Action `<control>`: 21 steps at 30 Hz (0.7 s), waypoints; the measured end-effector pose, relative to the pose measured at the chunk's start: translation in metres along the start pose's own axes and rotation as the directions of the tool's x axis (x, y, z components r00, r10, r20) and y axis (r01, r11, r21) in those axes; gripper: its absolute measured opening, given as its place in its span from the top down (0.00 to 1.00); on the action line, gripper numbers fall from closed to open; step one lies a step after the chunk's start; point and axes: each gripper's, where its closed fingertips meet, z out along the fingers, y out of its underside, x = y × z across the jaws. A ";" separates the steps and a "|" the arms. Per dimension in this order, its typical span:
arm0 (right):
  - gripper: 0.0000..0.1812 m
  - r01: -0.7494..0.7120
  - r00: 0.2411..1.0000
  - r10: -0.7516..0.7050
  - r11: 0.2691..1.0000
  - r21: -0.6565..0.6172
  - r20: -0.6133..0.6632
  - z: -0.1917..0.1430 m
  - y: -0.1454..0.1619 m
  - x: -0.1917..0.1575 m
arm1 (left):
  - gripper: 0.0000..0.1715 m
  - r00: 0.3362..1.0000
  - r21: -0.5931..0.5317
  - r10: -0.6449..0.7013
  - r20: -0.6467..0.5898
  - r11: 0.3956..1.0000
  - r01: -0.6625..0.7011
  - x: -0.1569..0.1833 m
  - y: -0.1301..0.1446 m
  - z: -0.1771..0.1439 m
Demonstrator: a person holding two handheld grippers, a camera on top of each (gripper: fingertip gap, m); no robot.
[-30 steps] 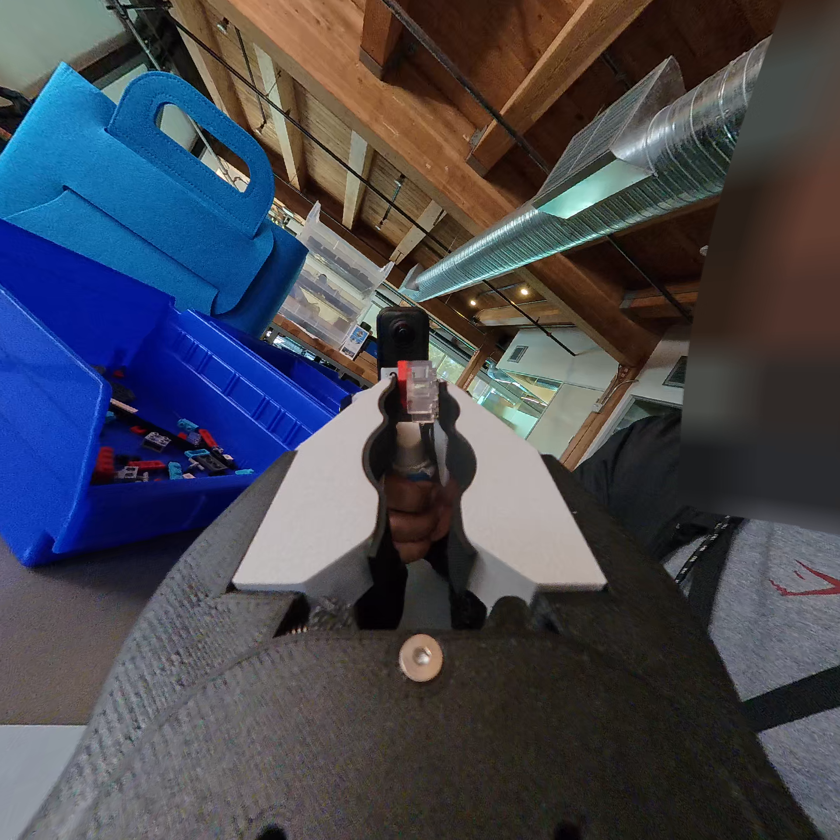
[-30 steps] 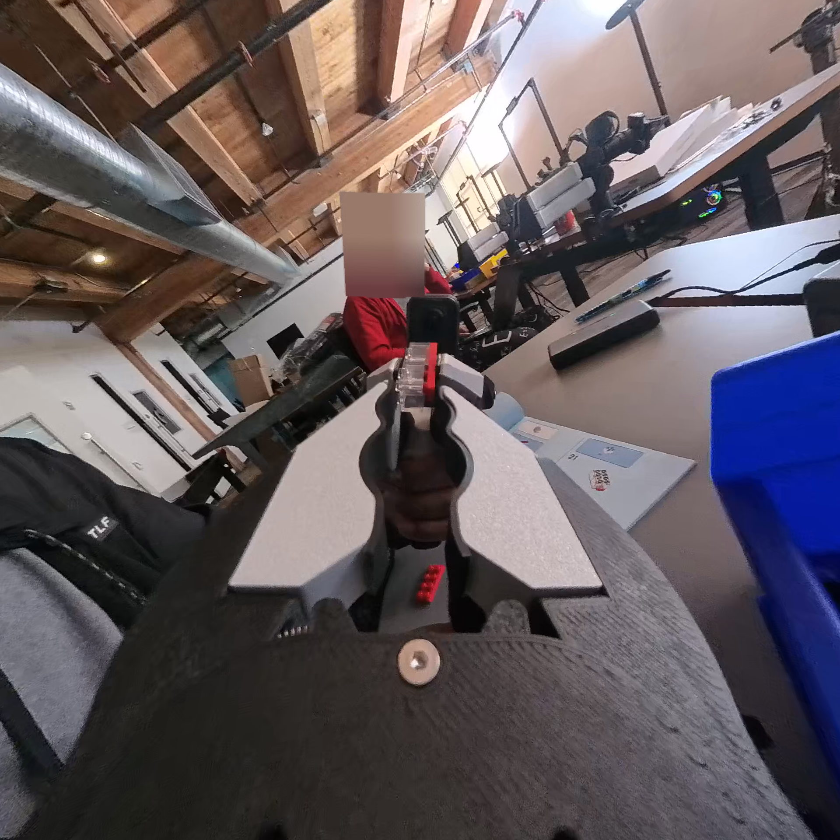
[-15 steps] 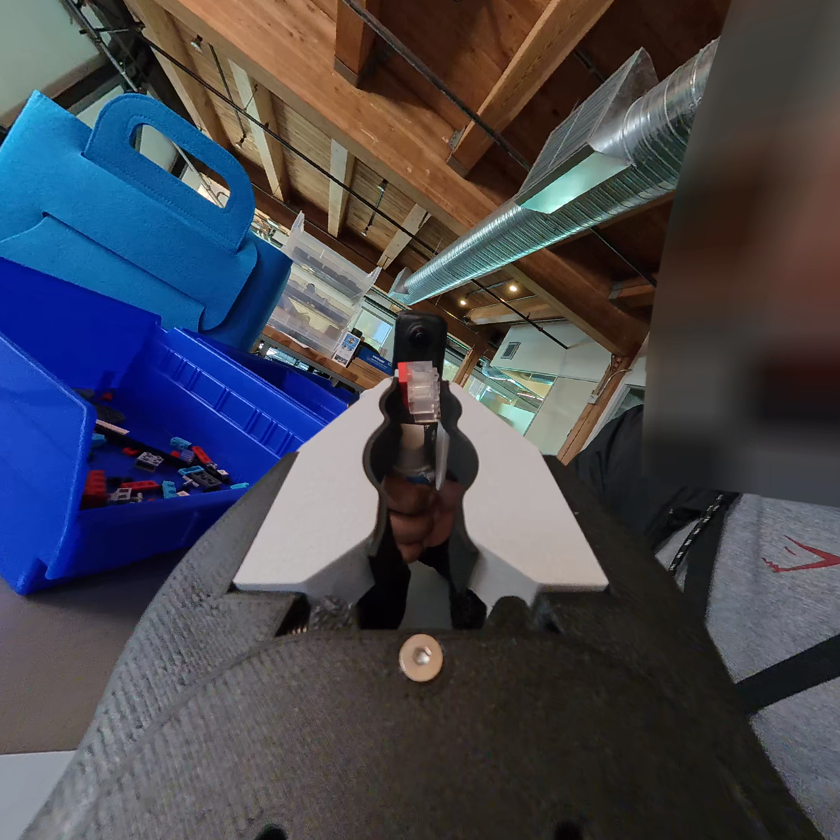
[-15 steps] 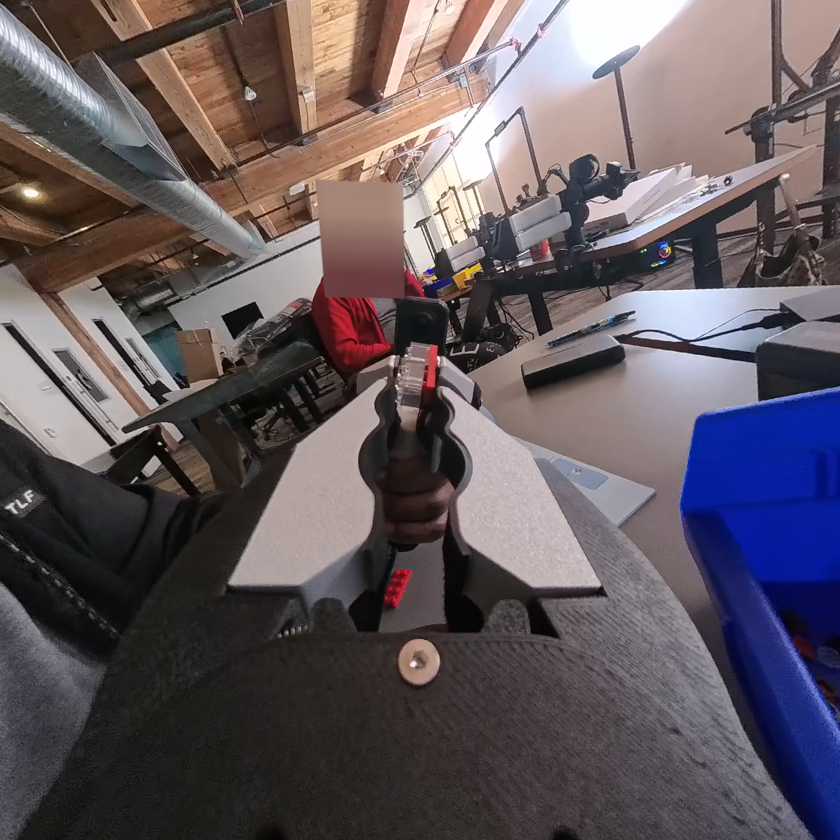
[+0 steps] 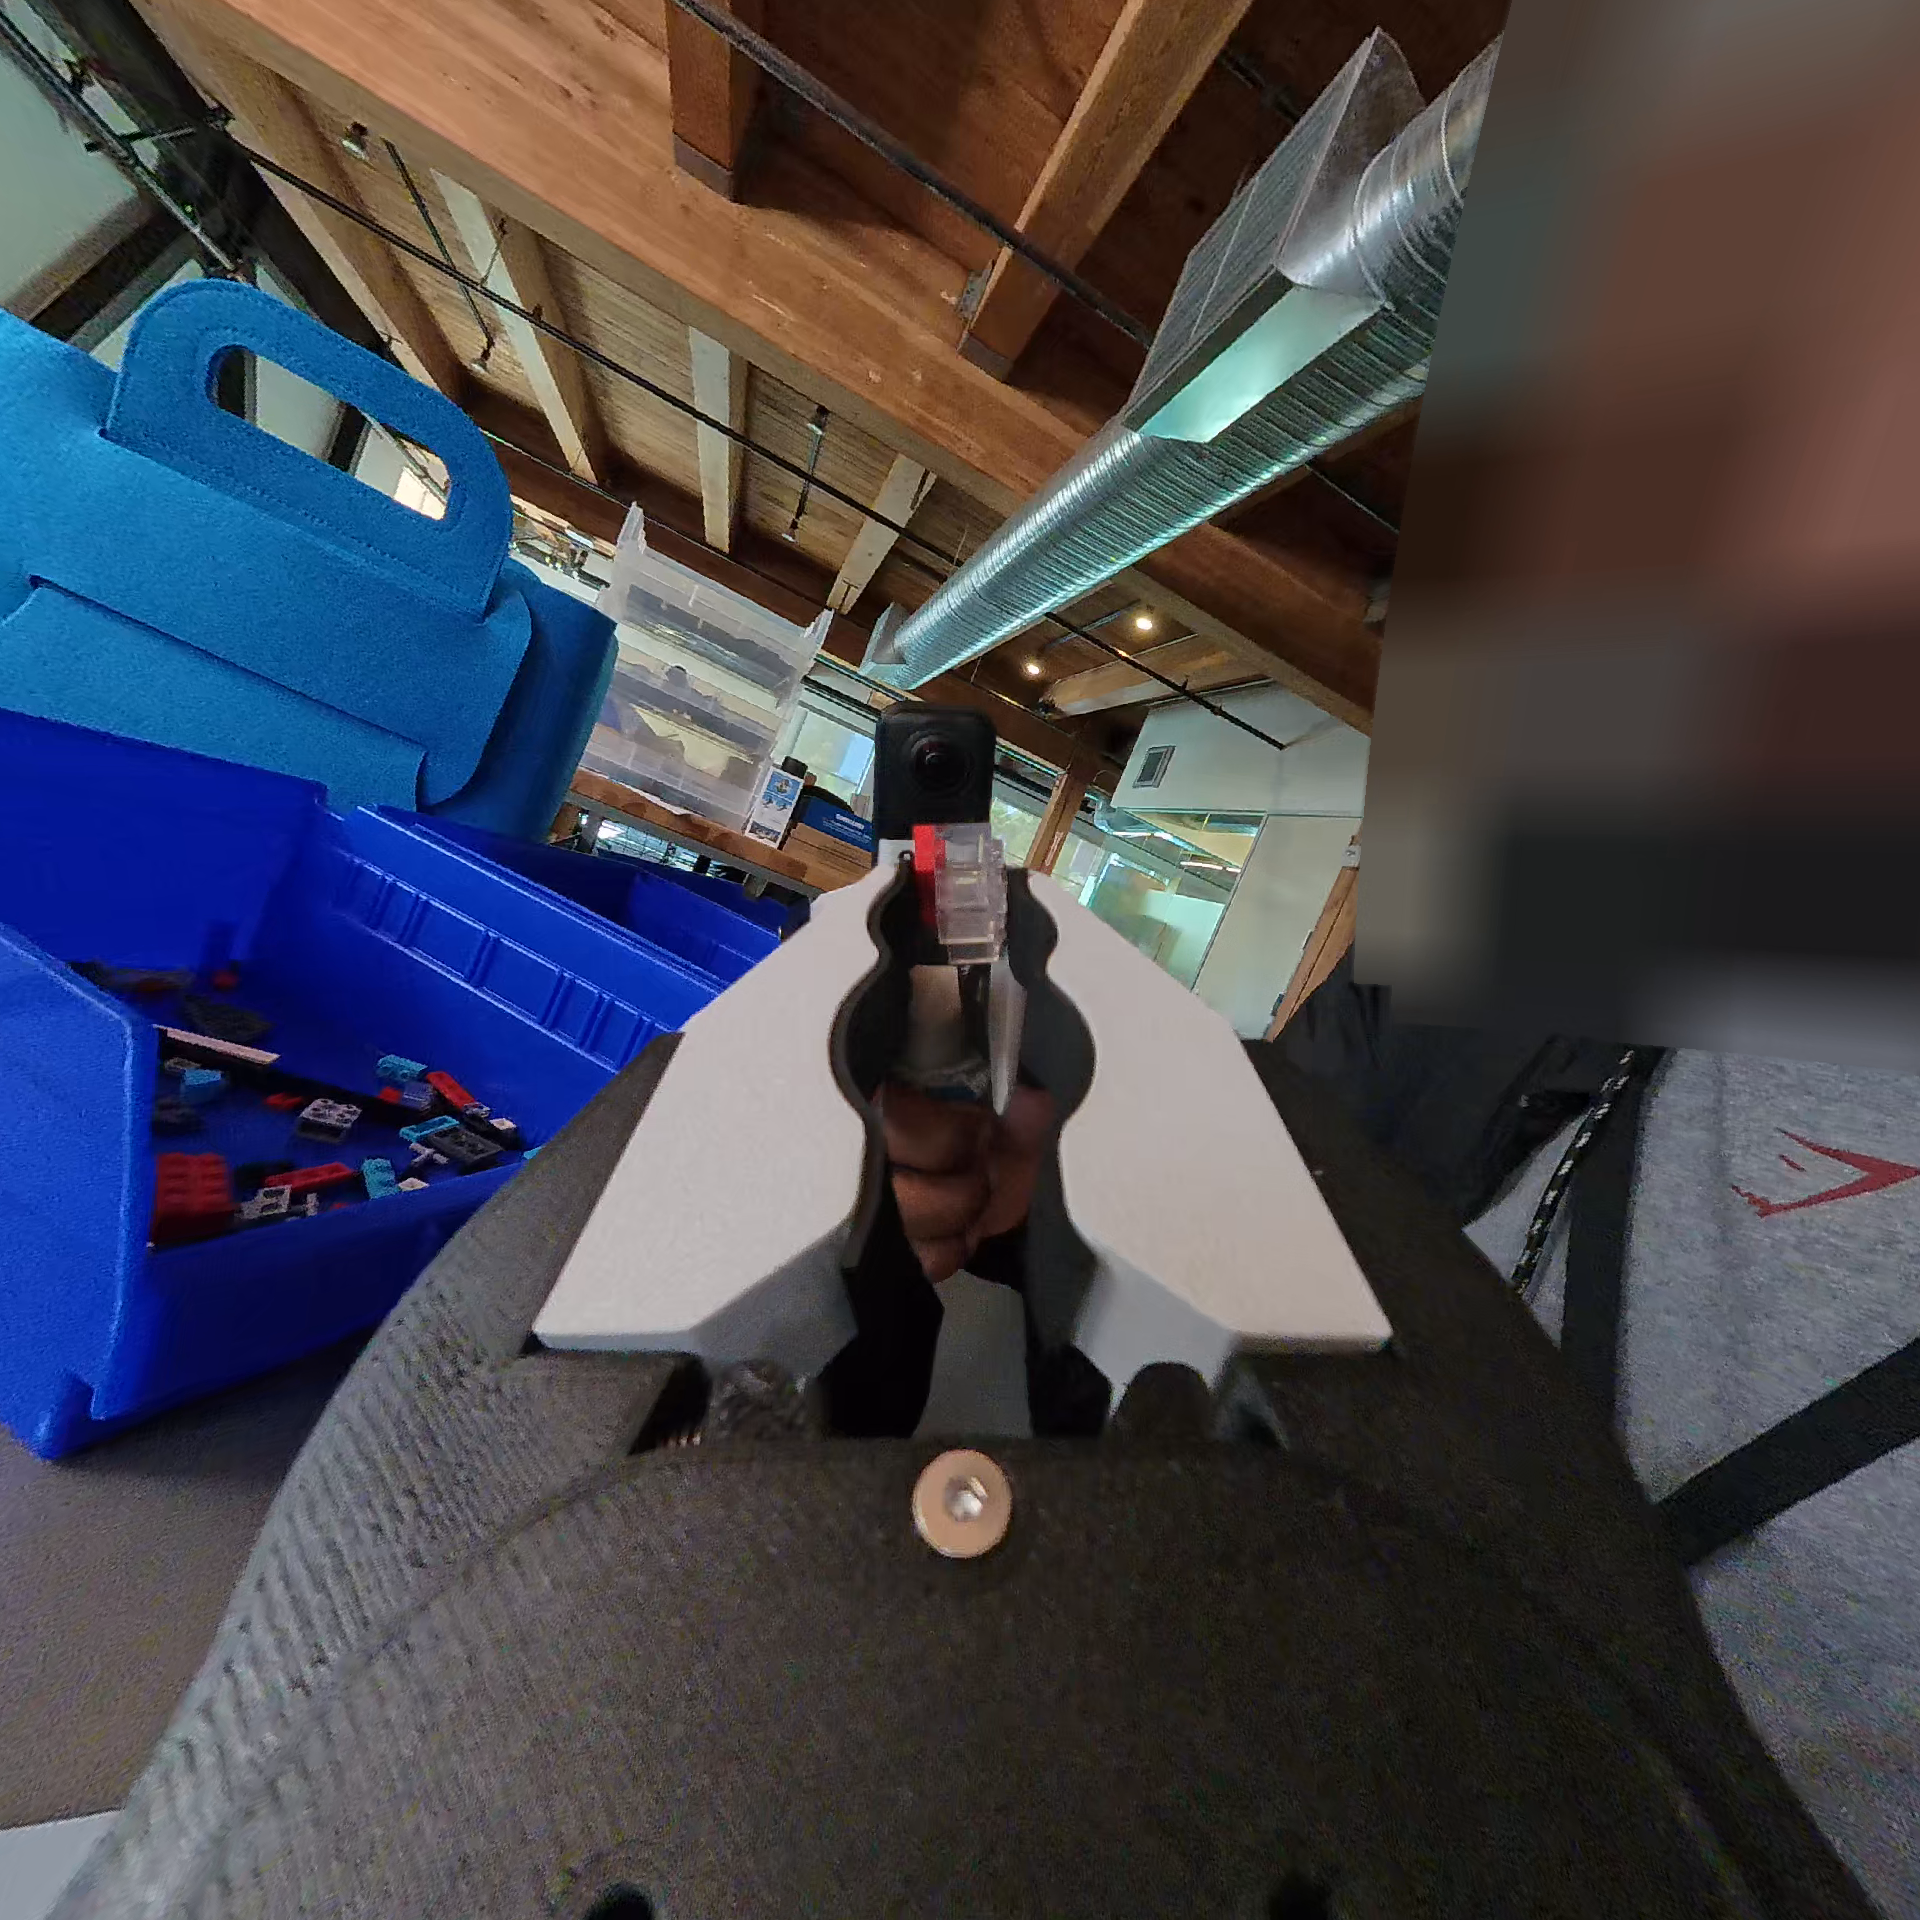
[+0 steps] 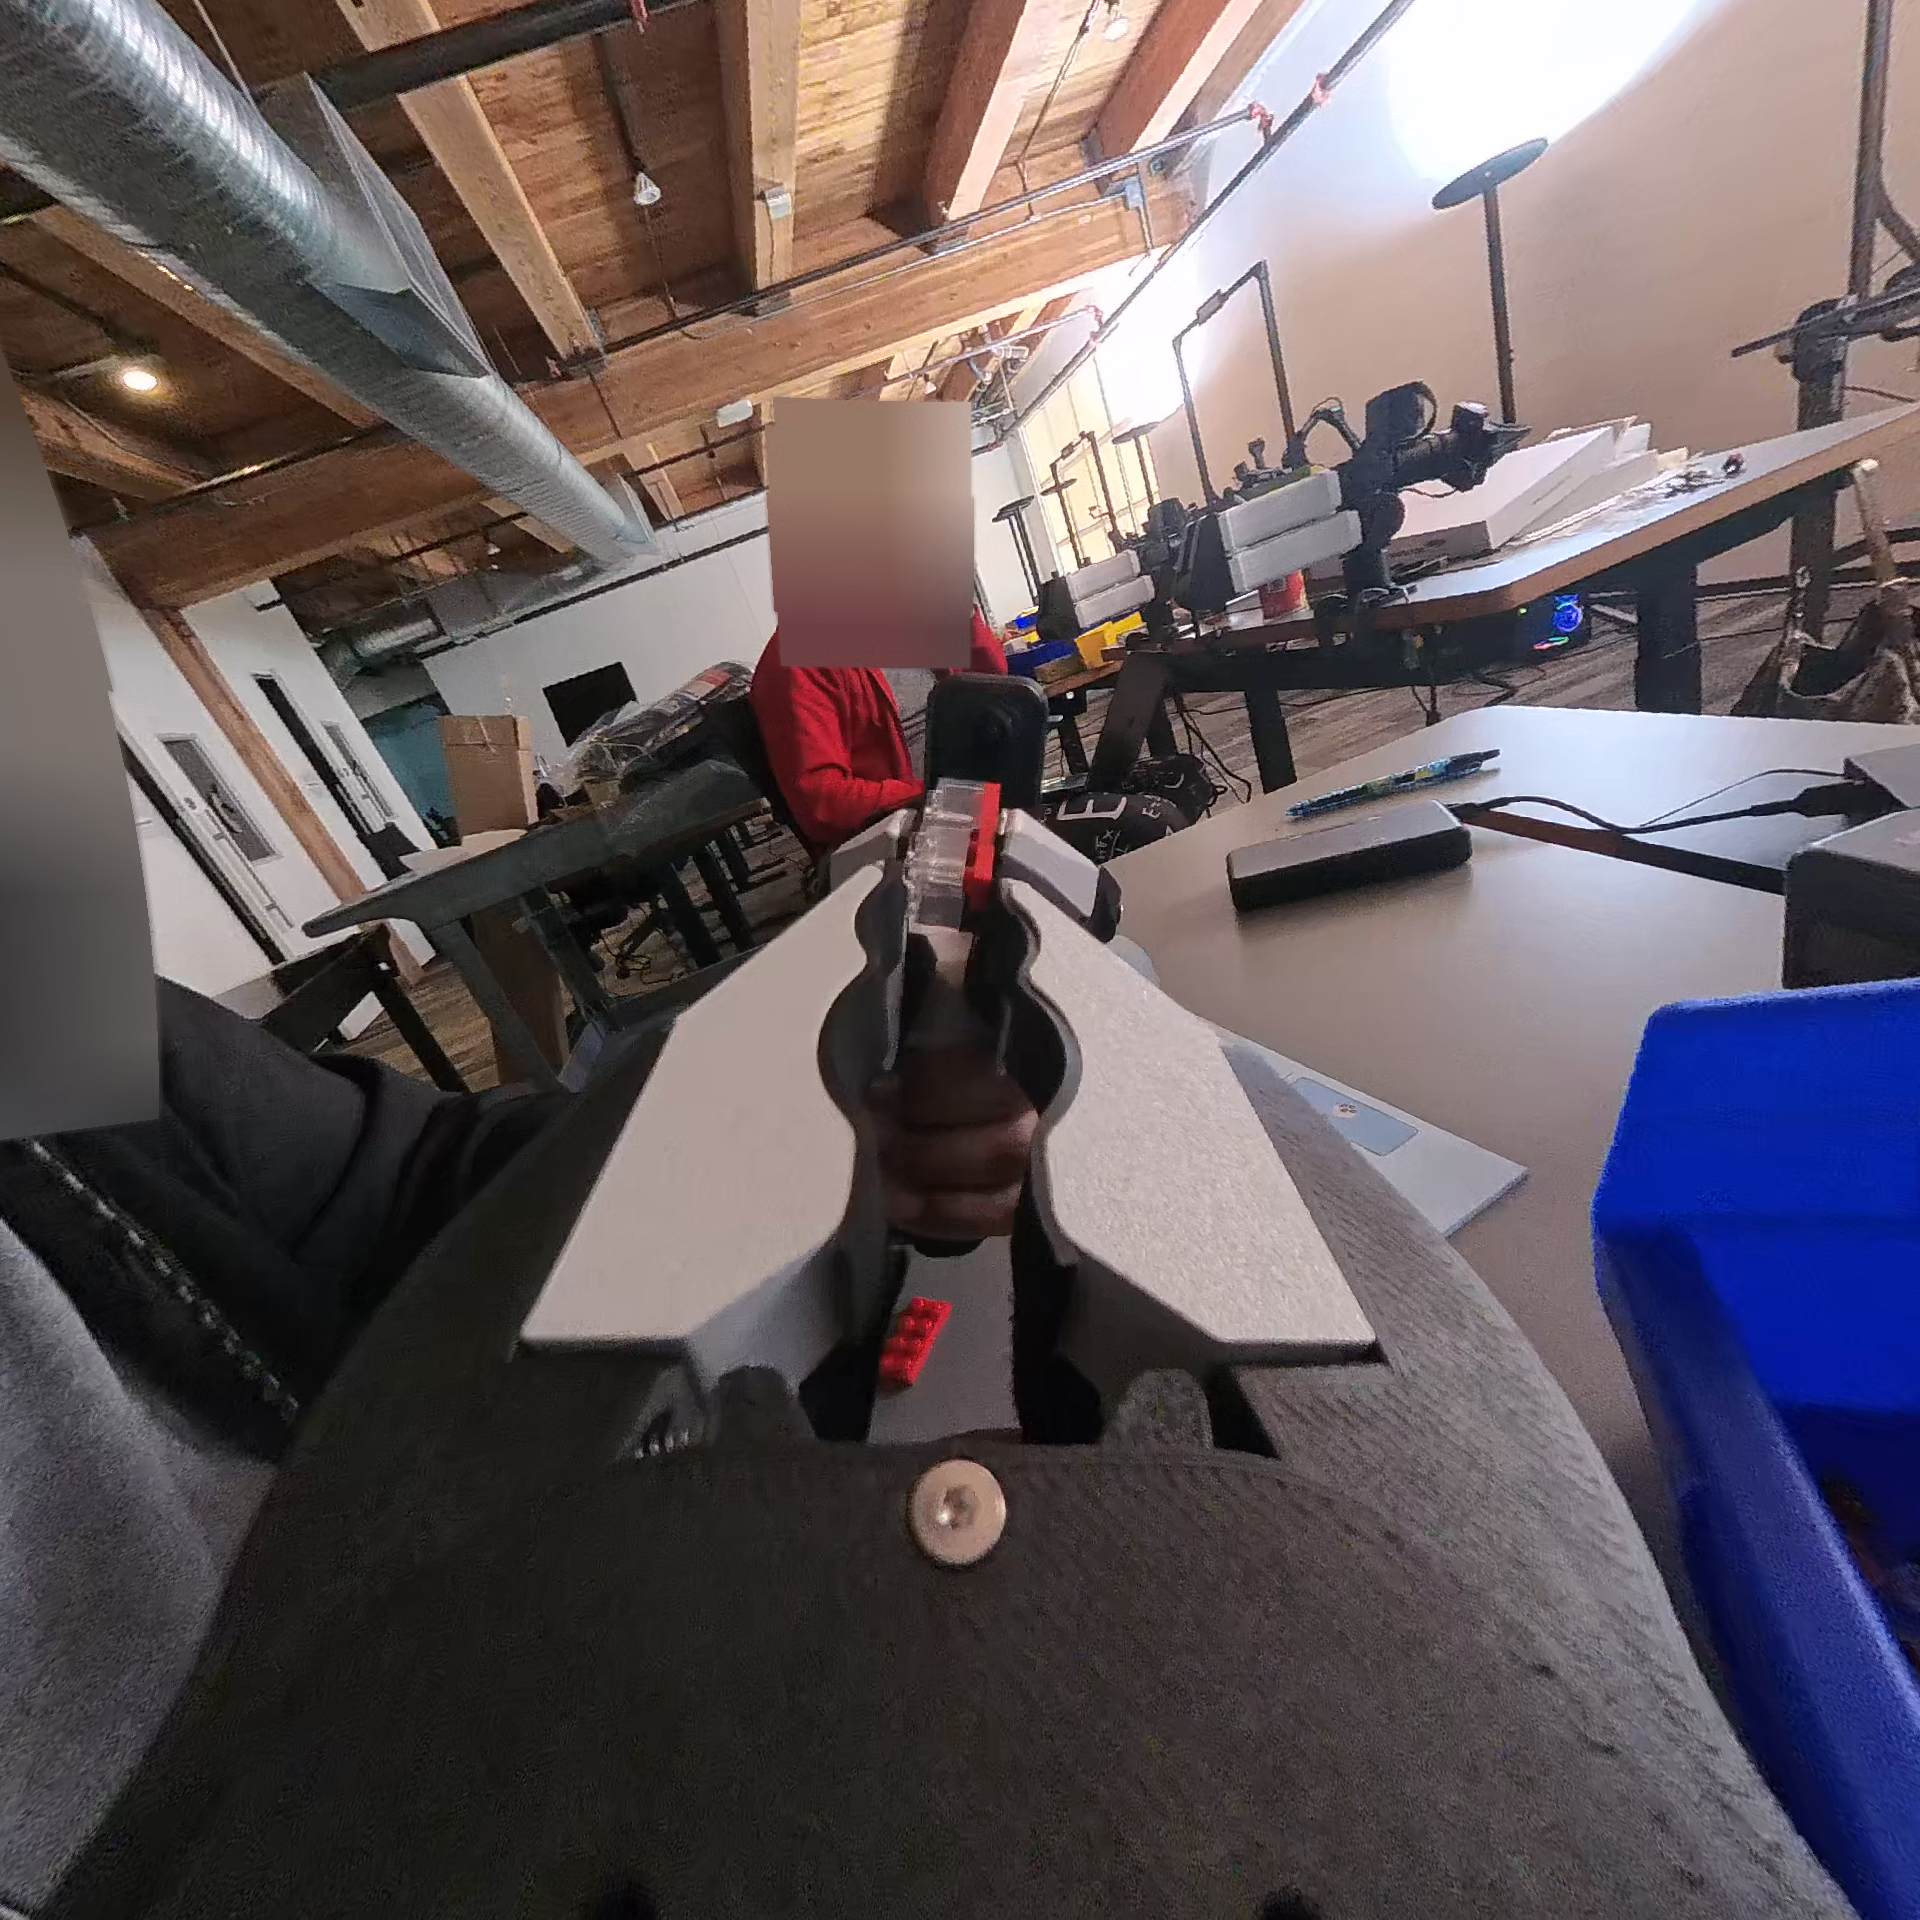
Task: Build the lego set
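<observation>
My two grippers meet tip to tip in the air, above the table. Between them is a small lego assembly: a clear brick (image 5: 971,899) joined to a thin red plate (image 5: 923,862). My left gripper (image 5: 961,894) is shut on it. In the right wrist view the same clear brick (image 6: 935,862) and red plate (image 6: 982,847) sit in my right gripper (image 6: 951,862), also shut. I cannot tell which gripper pinches which piece. A loose red brick (image 6: 914,1340) lies on the table under the right gripper. A hand shows behind each pair of fingers.
A blue bin (image 5: 312,1299) with several loose lego pieces (image 5: 312,1122) stands left, a blue felt bag (image 5: 260,582) behind it. In the right wrist view a blue bin (image 6: 1766,1247), an instruction booklet (image 6: 1382,1132), a black device (image 6: 1351,852) and a pen (image 6: 1392,774) are on the table. My holder's torso (image 5: 1766,1299) is close. The tips of both grippers are at nearly the same place.
Both grippers have turned a little together, so the background has shifted in each view. They stay tip to tip and shut on the clear and red assembly.
</observation>
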 end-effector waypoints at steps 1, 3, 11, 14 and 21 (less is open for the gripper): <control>0.90 0.007 1.000 -0.007 1.000 -0.002 0.007 0.000 0.000 -0.001 | 0.90 1.000 -0.005 0.007 -0.007 1.000 -0.007 0.001 0.000 0.000; 0.90 0.054 0.999 -0.054 0.999 0.007 0.010 -0.001 -0.002 -0.005 | 0.90 0.999 -0.007 0.025 -0.020 1.000 -0.025 0.005 0.001 0.002; 0.84 0.078 0.996 -0.079 0.997 0.026 0.036 -0.002 -0.006 -0.014 | 0.90 0.995 -0.007 0.079 -0.056 0.997 -0.079 0.014 0.002 0.004; 0.90 0.083 0.995 -0.085 0.996 0.036 0.047 -0.003 -0.006 -0.017 | 0.90 0.994 -0.009 0.091 -0.068 0.996 -0.092 0.017 0.003 0.005; 0.90 0.132 0.990 -0.135 0.990 0.051 0.051 -0.003 -0.006 -0.021 | 0.90 0.990 -0.012 0.104 -0.093 0.994 -0.105 0.021 0.004 0.005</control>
